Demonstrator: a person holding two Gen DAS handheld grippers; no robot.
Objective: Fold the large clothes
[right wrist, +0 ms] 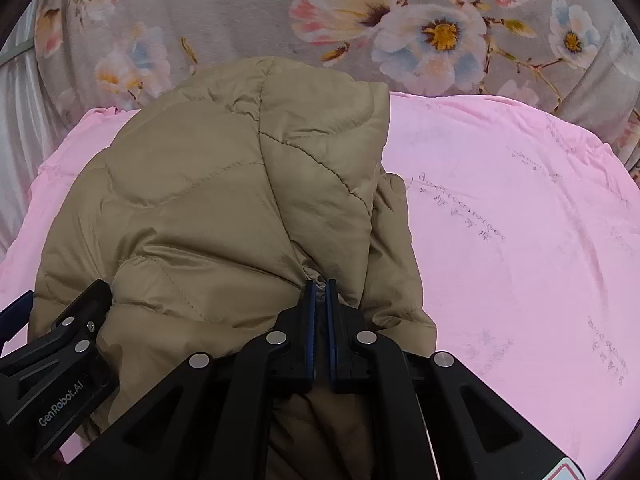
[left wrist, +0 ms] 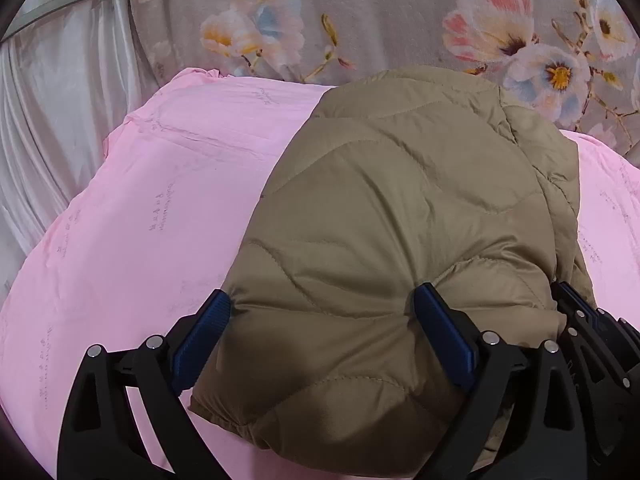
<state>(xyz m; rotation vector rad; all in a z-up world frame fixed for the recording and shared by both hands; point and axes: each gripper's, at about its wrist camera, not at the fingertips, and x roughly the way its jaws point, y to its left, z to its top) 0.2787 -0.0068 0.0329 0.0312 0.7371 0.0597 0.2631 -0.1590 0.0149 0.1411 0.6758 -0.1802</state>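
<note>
Tan quilted jacket (left wrist: 400,216) lies on the pink sheet (left wrist: 132,216), long axis running away from me twd the floral cover (left wrist: 380,12). My right gripper (right wrist: 320,284) pinches the near hem; left gripper (left wrist: 322,304) straddles fabric, jaws wide. Judging: mid-fold; next, clamp left, lift both, carry hem fwd.

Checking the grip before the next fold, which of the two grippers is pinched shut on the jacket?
The right gripper: its fingers clamp a bit of the tan jacket. The left gripper stands wide.
</note>
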